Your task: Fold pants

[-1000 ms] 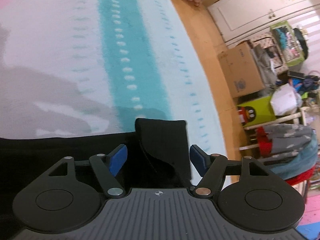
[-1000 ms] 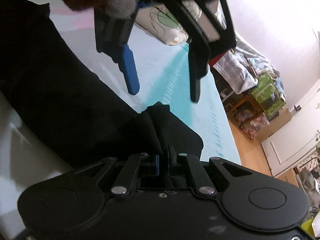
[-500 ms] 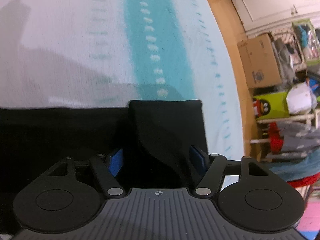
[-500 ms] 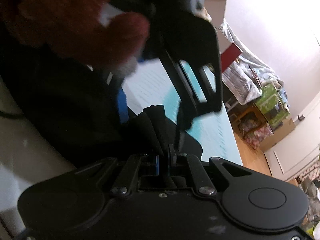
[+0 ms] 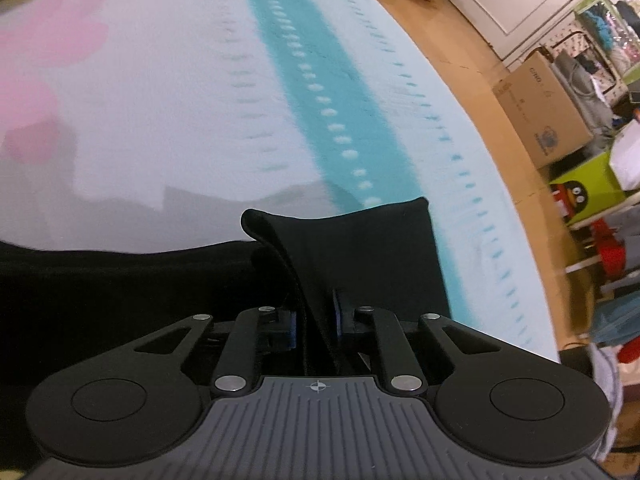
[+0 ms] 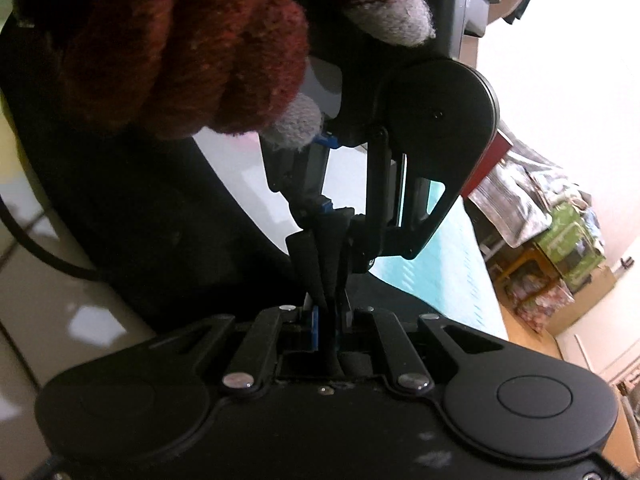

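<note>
Left gripper (image 5: 316, 318) is closing w/ black pants (image 5: 360, 256) hem between pads; right gripper (image 6: 326, 330) stays clamped on same pants.

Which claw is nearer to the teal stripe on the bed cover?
Left. The left claw, closing on the black pants, is beside the teal stripe; the right claw grips the pants farther back.
</note>
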The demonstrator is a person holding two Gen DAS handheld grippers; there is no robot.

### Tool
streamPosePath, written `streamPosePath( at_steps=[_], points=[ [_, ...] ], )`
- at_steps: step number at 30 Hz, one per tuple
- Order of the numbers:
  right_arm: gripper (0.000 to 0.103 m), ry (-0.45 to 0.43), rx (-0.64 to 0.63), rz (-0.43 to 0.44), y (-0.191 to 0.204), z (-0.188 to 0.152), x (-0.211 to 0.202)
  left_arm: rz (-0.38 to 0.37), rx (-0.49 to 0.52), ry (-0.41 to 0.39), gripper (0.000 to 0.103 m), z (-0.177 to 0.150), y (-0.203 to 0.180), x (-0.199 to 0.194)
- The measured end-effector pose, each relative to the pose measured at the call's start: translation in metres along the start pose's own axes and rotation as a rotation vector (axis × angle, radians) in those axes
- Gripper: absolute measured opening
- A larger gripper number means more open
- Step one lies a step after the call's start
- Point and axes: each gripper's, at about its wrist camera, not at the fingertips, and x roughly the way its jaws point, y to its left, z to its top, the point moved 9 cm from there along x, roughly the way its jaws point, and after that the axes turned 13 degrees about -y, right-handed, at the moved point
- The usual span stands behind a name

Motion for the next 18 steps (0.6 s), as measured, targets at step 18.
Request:
streamPosePath(
  at_steps=[18],
  points=[
    [0.020,-0.032,0.118,0.229,0.070,0.015,-0.012,0.087,0.116,0.006,0.013,-0.044,0.090,-0.035]
  ],
)
